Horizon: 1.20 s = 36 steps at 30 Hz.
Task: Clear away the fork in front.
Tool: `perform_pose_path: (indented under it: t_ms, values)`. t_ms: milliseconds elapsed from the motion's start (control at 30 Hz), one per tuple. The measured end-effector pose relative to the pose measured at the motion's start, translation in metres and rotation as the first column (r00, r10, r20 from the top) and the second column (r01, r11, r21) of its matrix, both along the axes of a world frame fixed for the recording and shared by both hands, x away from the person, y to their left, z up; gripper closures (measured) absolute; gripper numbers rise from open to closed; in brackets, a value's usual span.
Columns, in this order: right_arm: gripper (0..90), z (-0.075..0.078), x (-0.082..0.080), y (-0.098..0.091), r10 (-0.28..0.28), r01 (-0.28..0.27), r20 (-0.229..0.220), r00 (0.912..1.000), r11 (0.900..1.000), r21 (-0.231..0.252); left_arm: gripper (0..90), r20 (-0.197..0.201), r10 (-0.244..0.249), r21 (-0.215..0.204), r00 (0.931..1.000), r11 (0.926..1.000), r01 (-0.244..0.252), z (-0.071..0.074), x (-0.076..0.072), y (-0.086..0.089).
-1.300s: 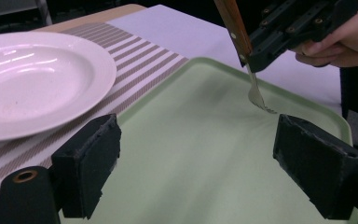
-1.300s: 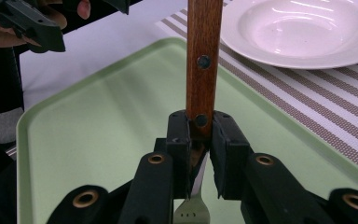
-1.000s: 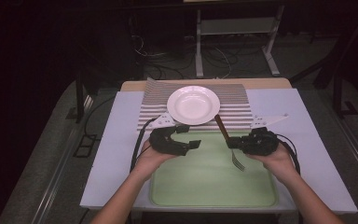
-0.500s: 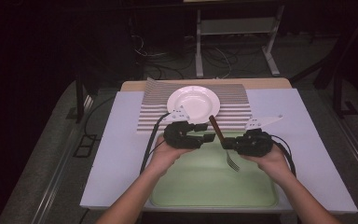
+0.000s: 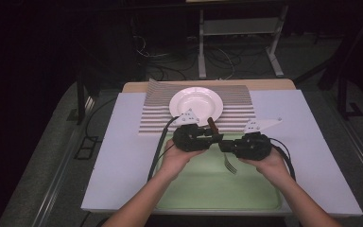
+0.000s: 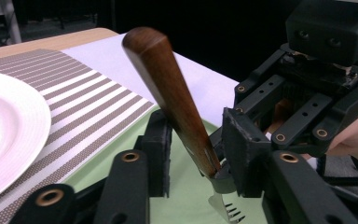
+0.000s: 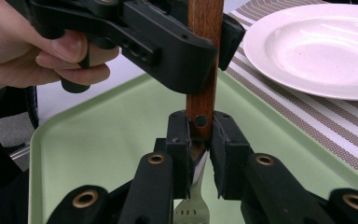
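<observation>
A fork with a brown wooden handle [image 5: 211, 124] stands tilted over the green tray [image 5: 194, 189], tines [image 5: 230, 165] pointing down. My right gripper [image 7: 199, 140] is shut on the lower end of the handle [image 7: 205, 70], just above the metal neck. My left gripper [image 6: 198, 149] has come in from the left, and its jaws have just been closing around the same handle [image 6: 168, 84]. A thin gap still shows on both sides of the wood, so the pads are not pressing. In the high view the left gripper [image 5: 215, 138] and right gripper [image 5: 224, 145] meet nose to nose.
A white plate [image 5: 196, 105] sits on a striped placemat [image 5: 151, 118] just behind the grippers. The tray lies on a white table top [image 5: 118, 156]. Cables trail from both grippers. Dark floor and a metal stand lie beyond the table.
My left gripper moved right from the tray's left part to the fork handle and narrowed its jaws around it. The right gripper and fork stayed in place.
</observation>
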State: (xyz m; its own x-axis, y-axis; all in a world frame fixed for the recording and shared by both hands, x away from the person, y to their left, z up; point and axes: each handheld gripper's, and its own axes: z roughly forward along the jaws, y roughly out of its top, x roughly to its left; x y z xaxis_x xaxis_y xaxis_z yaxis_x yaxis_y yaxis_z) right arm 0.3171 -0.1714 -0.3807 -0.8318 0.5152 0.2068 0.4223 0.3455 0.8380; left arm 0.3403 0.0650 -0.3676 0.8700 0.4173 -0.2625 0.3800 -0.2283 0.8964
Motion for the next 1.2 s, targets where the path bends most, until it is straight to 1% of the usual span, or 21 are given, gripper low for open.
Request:
perform_pose_path:
  t_ms: [33, 67, 200, 367, 500, 533, 567, 600, 633, 700, 733, 767, 833, 867, 900, 933, 967, 1000, 1100, 1167, 1200]
  values:
    - [77.4, 0.000, 0.000, 0.000, 0.000, 0.000, 0.000, 1.0000, 1.0000, 0.000, 64.6, 0.000, 0.000, 0.000, 1.0000, 1.0000, 0.000, 0.000, 0.000, 0.000]
    - [77.4, 0.000, 0.000, 0.002, 0.004, -0.004, 0.000, 1.0000, 1.0000, -0.004, 64.8, -0.012, 0.000, -0.002, 0.9999, 1.0000, 0.000, -0.002, 0.000, 0.000]
    - [77.4, 0.000, -0.001, 0.004, 0.005, -0.005, 0.006, 1.0000, 1.0000, -0.004, 68.8, -0.018, -0.002, -0.005, 0.9998, 1.0000, 0.002, -0.004, 0.000, -0.001]
    - [76.9, 0.000, -0.002, 0.005, 0.006, -0.006, 0.020, 0.9998, 1.0000, -0.006, 74.3, -0.025, -0.026, -0.032, 0.9993, 0.9992, 0.026, -0.003, 0.000, 0.000]
    - [75.7, -0.001, -0.002, 0.007, 0.012, -0.012, 0.028, 0.9995, 0.9999, -0.003, 75.8, -0.010, -0.040, -0.033, 0.9992, 0.9987, 0.039, -0.002, -0.001, 0.001]
    - [73.2, -0.001, -0.002, 0.007, 0.014, -0.014, 0.032, 0.9994, 0.9999, 0.000, 75.8, -0.002, -0.044, -0.027, 0.9990, 0.9987, 0.044, -0.001, -0.002, 0.001]
    - [67.2, -0.001, -0.002, 0.007, 0.022, -0.022, 0.033, 0.9992, 0.9997, 0.007, 76.0, 0.003, -0.051, -0.030, 0.9987, 0.9982, 0.051, -0.001, -0.002, 0.003]
    - [55.5, -0.002, -0.002, 0.007, 0.043, -0.044, 0.031, 0.9986, 0.9988, 0.020, 76.3, 0.010, -0.078, -0.042, 0.9969, 0.9961, 0.078, 0.000, -0.002, 0.005]
    - [55.5, -0.002, -0.002, 0.007, 0.043, -0.044, 0.031, 0.9986, 0.9988, 0.020, 76.4, 0.010, -0.078, -0.042, 0.9969, 0.9961, 0.078, 0.000, -0.002, 0.005]
    - [45.8, -0.003, -0.001, 0.006, 0.061, -0.062, 0.018, 0.9980, 0.9969, 0.048, 76.5, 0.020, -0.086, -0.039, 0.9961, 0.9955, 0.087, 0.002, -0.002, 0.007]
    - [33.8, -0.003, 0.000, 0.004, 0.055, -0.056, 0.022, 0.9983, 0.9962, 0.066, 76.7, 0.025, -0.091, -0.029, 0.9955, 0.9953, 0.092, 0.003, -0.002, 0.008]
    - [33.8, -0.003, 0.000, 0.004, 0.055, -0.056, 0.022, 0.9983, 0.9962, 0.066, 76.7, 0.026, -0.093, -0.025, 0.9954, 0.9953, 0.093, 0.004, -0.002, 0.009]
    - [27.3, -0.004, -0.001, 0.002, 0.028, -0.032, 0.044, 0.9986, 0.9963, 0.081, 77.0, 0.032, -0.095, -0.010, 0.9950, 0.9954, 0.095, 0.006, -0.001, 0.012]
    - [17.7, -0.004, 0.000, 0.000, 0.010, -0.014, 0.057, 0.9983, 0.9975, 0.070, 77.3, 0.028, -0.093, -0.003, 0.9952, 0.9956, 0.094, 0.007, -0.001, 0.015]
    - [17.7, -0.004, 0.000, 0.000, 0.010, -0.014, 0.057, 0.9983, 0.9975, 0.070, 77.4, 0.028, -0.093, -0.003, 0.9952, 0.9956, 0.094, 0.007, -0.001, 0.015]
    - [12.3, -0.005, 0.001, -0.002, 0.017, -0.020, 0.055, 0.9983, 0.9978, 0.063, 77.4, 0.025, -0.088, -0.005, 0.9958, 0.9961, 0.088, 0.008, 0.000, 0.019]
    - [12.3, -0.005, 0.001, -0.002, 0.017, -0.020, 0.055, 0.9983, 0.9978, 0.063, 77.4, 0.025, -0.088, -0.005, 0.9958, 0.9961, 0.088, 0.008, 0.000, 0.019]
    - [10.1, -0.008, 0.000, -0.007, 0.010, -0.013, 0.069, 0.9976, 0.9989, 0.045, 77.4, 0.034, -0.084, 0.004, 0.9959, 0.9965, 0.084, 0.009, 0.001, 0.023]
    - [5.6, -0.013, -0.001, -0.014, -0.019, 0.018, 0.065, 0.9977, 0.9995, 0.024, 77.4, 0.041, -0.085, 0.005, 0.9955, 0.9963, 0.085, 0.011, 0.002, 0.032]
    - [4.9, -0.014, -0.002, -0.018, -0.026, 0.025, 0.067, 0.9974, 0.9996, 0.015, 77.5, 0.041, -0.084, 0.005, 0.9956, 0.9965, 0.084, 0.012, 0.002, 0.035]
    - [3.3, -0.019, -0.004, -0.026, -0.048, 0.050, 0.083, 0.9954, 0.9985, -0.022, 77.6, 0.042, -0.081, -0.001, 0.9958, 0.9967, 0.081, 0.012, 0.002, 0.040]
